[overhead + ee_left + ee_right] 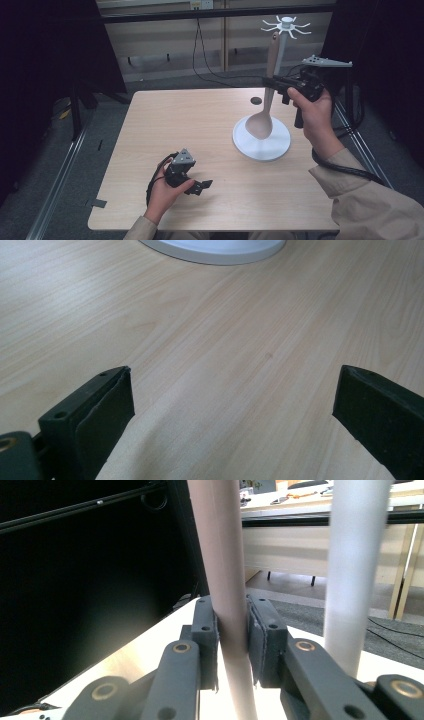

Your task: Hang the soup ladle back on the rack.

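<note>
Two risks stand out: the right claw point(274, 83), clenched on the spoon point(265, 107) handle at right of centre beside the white rack point(285, 60), could jolt its pole and tip it or let the spoon slide down, while the left claw point(206, 186) rests released on the worktop point(200, 125).

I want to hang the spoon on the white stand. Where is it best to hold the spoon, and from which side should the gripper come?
Probably mid-handle, from the person's right side, as the right gripper does now. The spoon stands upright, bowl down; its straight, slim handle fits between the pads, leaving the top free for the stand's hooks.
</note>
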`<state>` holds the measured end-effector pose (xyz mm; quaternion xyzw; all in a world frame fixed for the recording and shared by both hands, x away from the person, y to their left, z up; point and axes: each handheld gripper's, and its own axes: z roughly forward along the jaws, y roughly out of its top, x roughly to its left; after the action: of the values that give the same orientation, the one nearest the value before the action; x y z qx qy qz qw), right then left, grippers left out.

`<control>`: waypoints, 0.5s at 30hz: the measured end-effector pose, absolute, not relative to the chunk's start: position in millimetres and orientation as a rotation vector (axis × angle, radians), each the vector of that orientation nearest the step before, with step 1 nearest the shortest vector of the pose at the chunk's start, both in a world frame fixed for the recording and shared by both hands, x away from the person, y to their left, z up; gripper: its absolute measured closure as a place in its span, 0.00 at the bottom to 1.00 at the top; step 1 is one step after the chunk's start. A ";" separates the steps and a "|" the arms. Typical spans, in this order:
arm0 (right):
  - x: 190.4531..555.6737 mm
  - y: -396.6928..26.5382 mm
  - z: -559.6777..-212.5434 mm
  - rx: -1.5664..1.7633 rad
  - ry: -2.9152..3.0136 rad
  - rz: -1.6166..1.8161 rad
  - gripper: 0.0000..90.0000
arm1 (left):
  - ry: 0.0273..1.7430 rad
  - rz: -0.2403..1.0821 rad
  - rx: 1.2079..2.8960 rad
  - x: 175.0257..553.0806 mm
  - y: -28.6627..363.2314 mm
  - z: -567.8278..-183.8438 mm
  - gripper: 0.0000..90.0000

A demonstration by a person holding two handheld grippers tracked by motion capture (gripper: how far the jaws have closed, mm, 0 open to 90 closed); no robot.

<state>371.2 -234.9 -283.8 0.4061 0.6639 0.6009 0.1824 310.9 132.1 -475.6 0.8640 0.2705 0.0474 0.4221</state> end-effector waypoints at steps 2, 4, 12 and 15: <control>371.6 -235.8 -285.1 1.153 1.867 1.692 0.84 | 0.683 0.124 2.165 310.4 132.6 -476.2 0.03; 371.7 -236.3 -286.6 1.151 1.861 1.700 0.84 | 0.685 0.125 2.162 310.3 132.8 -476.2 0.03; 371.5 -233.6 -287.3 1.129 1.854 1.697 0.81 | 0.682 0.125 2.166 311.6 132.0 -475.5 0.03; 372.4 -232.6 -287.0 1.115 1.867 1.682 0.75 | 0.684 0.124 2.175 310.7 131.7 -475.3 0.03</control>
<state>372.4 -232.6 -287.0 0.3979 0.6662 0.5999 0.1949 310.7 131.7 -475.3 0.8661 0.2724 0.0494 0.4162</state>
